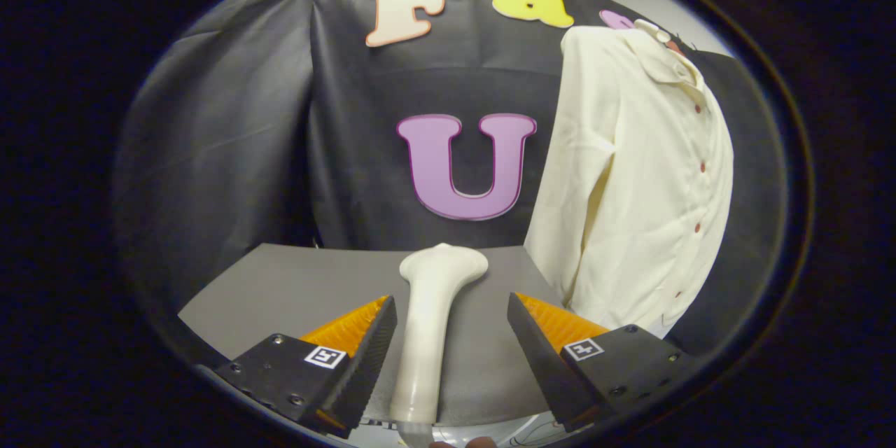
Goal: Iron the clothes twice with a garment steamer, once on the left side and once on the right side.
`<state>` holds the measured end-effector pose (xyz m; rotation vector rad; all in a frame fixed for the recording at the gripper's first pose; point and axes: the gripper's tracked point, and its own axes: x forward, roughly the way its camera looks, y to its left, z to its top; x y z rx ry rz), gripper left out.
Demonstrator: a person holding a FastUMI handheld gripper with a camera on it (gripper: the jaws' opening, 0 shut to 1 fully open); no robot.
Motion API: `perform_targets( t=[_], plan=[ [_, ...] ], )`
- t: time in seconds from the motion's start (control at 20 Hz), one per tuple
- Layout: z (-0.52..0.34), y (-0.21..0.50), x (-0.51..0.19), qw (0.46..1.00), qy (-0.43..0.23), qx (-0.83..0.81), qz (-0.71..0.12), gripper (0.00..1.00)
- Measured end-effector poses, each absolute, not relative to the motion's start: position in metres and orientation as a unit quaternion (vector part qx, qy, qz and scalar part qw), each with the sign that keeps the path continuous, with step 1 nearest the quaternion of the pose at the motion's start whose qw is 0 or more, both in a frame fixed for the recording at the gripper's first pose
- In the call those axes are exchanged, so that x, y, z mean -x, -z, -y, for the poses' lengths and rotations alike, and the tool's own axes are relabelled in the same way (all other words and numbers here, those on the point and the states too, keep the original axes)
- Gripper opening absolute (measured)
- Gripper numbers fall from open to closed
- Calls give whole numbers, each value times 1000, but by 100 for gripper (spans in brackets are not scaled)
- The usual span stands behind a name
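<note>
Tongs [451,315] in the gripper view stand wide apart, the two fingers splayed to either side with a broad gap between them and nothing pressed by either. Between them lies the garment steamer [430,322], a pale, smooth, club-shaped thing resting on the grey table [280,287]. Its long axis runs straight ahead along the line of the fingers: the narrow handle end comes back toward the camera and passes below the finger bases, while the broader, rounded head points away, toward the black cloth wall [231,140], and lies just beyond the fingertips. The steamer sits a little nearer the left finger than the right; its handle looks just beside that finger's inner face, though whether they touch cannot be told, and a clear strip of table separates it from the right finger. Beyond the right finger, past the table's far right corner, hangs the shirt [630,175], cream-coloured with a collar and a row of small dark red buttons down its front; it hangs upright against the cloth wall, one long sleeve falling down its near side, well apart from the steamer's head. At the very base of the handle a little of a person's fingertips [462,442] shows.
</note>
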<state>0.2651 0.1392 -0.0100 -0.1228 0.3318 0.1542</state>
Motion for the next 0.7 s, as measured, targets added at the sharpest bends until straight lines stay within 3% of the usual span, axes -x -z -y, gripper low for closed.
perform_targets(
  t=[0.45,0.7],
  plan=[
    [-165,49,-304,954,-86,60,-279,95],
    [-167,59,-303,937,-79,75,-331,64]
  ],
)
